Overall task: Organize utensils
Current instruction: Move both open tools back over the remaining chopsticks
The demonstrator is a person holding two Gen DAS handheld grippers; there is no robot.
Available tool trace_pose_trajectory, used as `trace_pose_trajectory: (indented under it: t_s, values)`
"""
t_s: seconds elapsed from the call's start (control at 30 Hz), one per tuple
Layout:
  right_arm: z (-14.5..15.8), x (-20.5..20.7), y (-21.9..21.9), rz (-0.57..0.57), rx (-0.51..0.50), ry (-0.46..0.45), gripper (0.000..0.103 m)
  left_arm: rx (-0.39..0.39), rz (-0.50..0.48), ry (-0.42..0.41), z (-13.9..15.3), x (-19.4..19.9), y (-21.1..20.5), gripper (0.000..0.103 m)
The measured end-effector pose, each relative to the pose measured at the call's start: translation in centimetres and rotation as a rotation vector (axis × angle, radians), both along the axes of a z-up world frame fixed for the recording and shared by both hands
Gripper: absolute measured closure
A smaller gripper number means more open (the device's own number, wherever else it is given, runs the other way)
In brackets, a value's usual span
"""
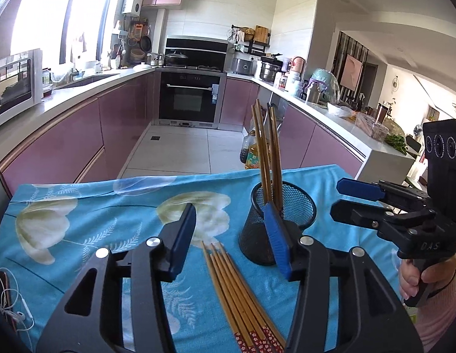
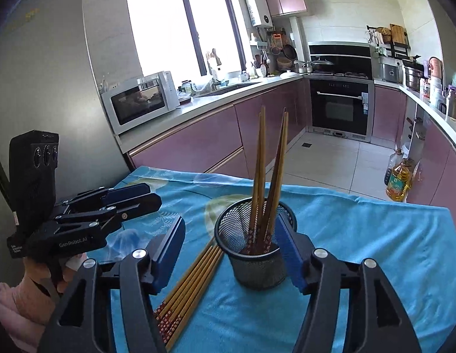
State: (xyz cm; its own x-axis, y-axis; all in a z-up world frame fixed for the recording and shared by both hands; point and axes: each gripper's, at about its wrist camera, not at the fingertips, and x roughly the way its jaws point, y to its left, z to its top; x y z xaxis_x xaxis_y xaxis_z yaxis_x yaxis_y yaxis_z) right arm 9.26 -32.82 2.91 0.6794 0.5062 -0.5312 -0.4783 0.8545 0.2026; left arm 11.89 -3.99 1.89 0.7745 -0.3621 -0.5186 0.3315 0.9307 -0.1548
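Chopsticks (image 1: 242, 300) lie beside the holder (image 2: 252, 253) (both tools wide, holding nothing).

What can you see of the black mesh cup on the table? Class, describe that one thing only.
The mesh cup is a round, black holder of wire mesh, as it looks, with a solid rim. It stands upright on the blue flowered cloth. Several brown chopsticks stand in it, leaning apart, patterned ends down. More loose chopsticks lie on the cloth beside it. No gripper holds it.
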Motion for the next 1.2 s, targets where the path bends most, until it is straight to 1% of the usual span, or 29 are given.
trace_pose_trajectory:
  t_s: [0.07, 0.27, 0.37, 0.47, 0.57, 0.77, 1.2]
  values:
    - [-1.0, -0.8, 0.7, 0.019, -0.017, 0.022, 0.04, 0.008, 0.003, 0.016, -0.8, -0.8, 0.6, 0.052]
    - [-5.3, -1.9, 2.2, 0.051, -0.038, 0.136, 0.04, 0.058, 0.025, 0.107, -4.8, -2.3, 1.8, 0.051]
    - [-7.1, -2.1, 2.8, 0.053, -0.045, 0.191, 0.04, 0.082, 0.017, 0.157, -6.8, -2.6, 1.7, 0.051]
    - [-8.2, -2.3, 3.2, 0.032, -0.073, 0.211, 0.04, 0.103, 0.004, 0.207, -8.6, -3.0, 1.7, 0.051]
    - [-9.0, -2.4, 3.6, 0.015, -0.088, 0.225, 0.04, 0.11, -0.002, 0.23, -9.7, -3.2, 1.3, 0.051]
    - [-9.9, -2.7, 4.4, -0.005, -0.139, 0.229, 0.04, 0.119, 0.004, 0.262, -10.7, -3.0, 0.9, 0.051]
    - [-10.8, -3.1, 6.0, -0.011, -0.246, 0.191, 0.04, 0.132, -0.013, 0.283, -11.5, -3.2, 0.1, 0.051]
